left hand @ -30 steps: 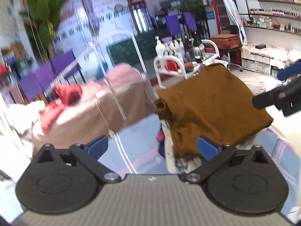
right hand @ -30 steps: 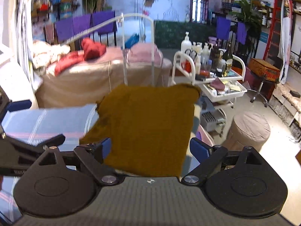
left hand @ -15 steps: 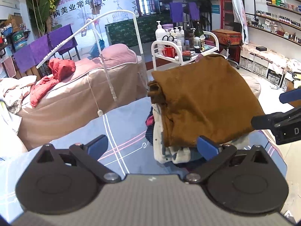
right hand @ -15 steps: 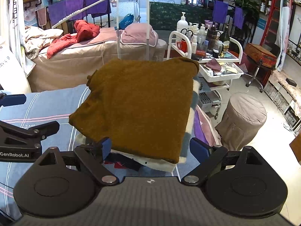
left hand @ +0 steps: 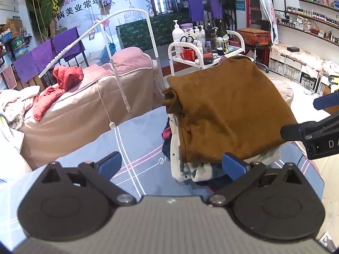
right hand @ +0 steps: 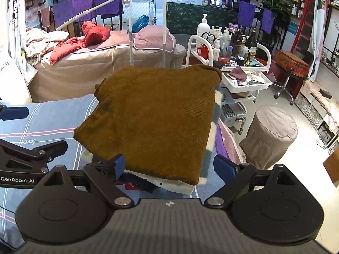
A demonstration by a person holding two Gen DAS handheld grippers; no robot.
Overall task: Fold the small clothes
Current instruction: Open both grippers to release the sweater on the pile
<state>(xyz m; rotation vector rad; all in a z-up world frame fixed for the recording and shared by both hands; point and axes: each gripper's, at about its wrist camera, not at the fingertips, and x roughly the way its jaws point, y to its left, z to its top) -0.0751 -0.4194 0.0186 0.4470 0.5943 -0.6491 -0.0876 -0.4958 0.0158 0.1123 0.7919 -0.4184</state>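
Both claws (left hand: 171, 165) (right hand: 167, 167) agape, empty; brown sweater (right hand: 156, 118) atop clothes pile (left hand: 190, 169).

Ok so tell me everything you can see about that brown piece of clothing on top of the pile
The brown garment looks like a soft knit, mustard-brown, folded into a rough rectangle. It lies flat on top of a stack of clothes on the blue checked sheet, overhanging the white and dark layers beneath. A bunched ribbed end sticks out at its far left corner. Both the left gripper and the right gripper are open near its front edge; neither holds it.
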